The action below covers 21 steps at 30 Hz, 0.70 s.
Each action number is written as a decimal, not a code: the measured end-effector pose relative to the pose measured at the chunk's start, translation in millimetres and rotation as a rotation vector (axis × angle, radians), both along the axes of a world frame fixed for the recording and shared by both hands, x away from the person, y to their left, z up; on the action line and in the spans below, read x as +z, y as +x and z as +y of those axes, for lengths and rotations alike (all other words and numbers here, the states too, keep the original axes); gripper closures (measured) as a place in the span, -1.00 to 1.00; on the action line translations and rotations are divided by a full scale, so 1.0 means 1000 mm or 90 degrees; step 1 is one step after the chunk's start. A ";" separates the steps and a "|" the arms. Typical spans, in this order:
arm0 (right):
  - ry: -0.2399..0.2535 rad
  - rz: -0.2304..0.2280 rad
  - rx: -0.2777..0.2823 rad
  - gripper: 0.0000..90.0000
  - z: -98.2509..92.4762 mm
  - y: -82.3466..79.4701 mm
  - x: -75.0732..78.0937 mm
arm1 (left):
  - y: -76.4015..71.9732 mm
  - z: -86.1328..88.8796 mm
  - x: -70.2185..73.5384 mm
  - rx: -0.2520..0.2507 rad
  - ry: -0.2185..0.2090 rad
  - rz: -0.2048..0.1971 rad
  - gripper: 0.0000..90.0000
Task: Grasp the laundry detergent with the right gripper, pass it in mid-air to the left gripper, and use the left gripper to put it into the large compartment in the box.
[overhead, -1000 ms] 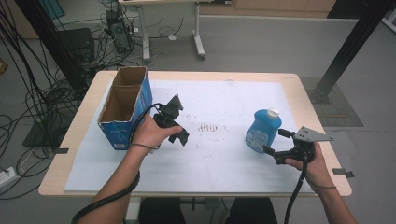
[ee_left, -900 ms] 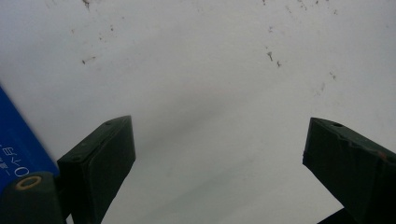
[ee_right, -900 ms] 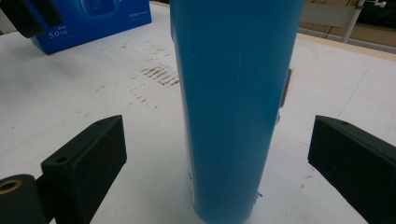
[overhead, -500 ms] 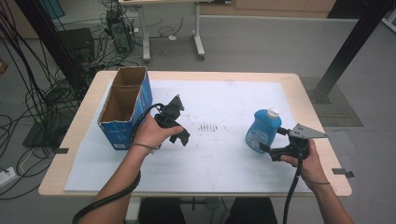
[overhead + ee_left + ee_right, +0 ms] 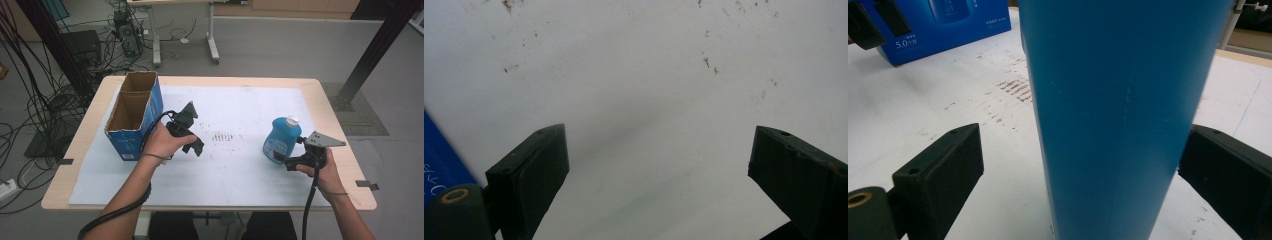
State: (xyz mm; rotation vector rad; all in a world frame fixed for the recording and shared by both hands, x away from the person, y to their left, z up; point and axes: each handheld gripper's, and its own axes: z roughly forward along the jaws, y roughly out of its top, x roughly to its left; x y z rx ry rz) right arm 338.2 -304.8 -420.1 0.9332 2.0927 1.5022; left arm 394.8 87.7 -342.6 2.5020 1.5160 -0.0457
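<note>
**Spotter:** Where's the bottle?

**Operator:** The blue bottle stands upright on the white sheet, at about 4 o'clock from the table's middle. I've got the right gripper at its near side. In the right gripper view the bottle sits between the jaws, which stand open: a clear gap on one side, the other pad at its edge, whether touching I can't tell.

**Spotter:** The risk?

**Operator:** I'm off-centre, I think. If I close now, the nearer pad would push first and could tip or skid the bottle toward 10 o'clock. The wall looks smooth, so a low grip may slip on lifting.

**Spotter:** The other hand?

**Operator:** The left gripper hovers open and empty over the sheet, just beside the cardboard box at 9 o'clock. A careless swing could knock it.
</note>
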 end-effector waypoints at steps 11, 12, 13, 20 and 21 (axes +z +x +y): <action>0.004 0.000 0.005 -0.90 0.008 0.005 -0.002 | 0.000 0.000 -0.001 -0.005 -0.001 0.003 -0.79; 0.005 -0.001 0.006 -0.90 0.009 0.005 -0.002 | 0.000 0.000 -0.001 -0.004 0.000 0.003 -0.79; 0.005 -0.002 0.006 -0.90 0.009 0.006 -0.002 | 0.000 0.000 -0.001 -0.004 0.000 0.002 -0.79; 0.007 -0.002 0.006 -0.90 0.009 0.006 -0.002 | 0.000 0.001 0.000 -0.004 -0.001 0.001 -0.78; 0.007 -0.001 0.006 -0.90 0.009 0.006 -0.002 | 0.000 0.001 0.000 -0.004 -0.001 0.001 -0.78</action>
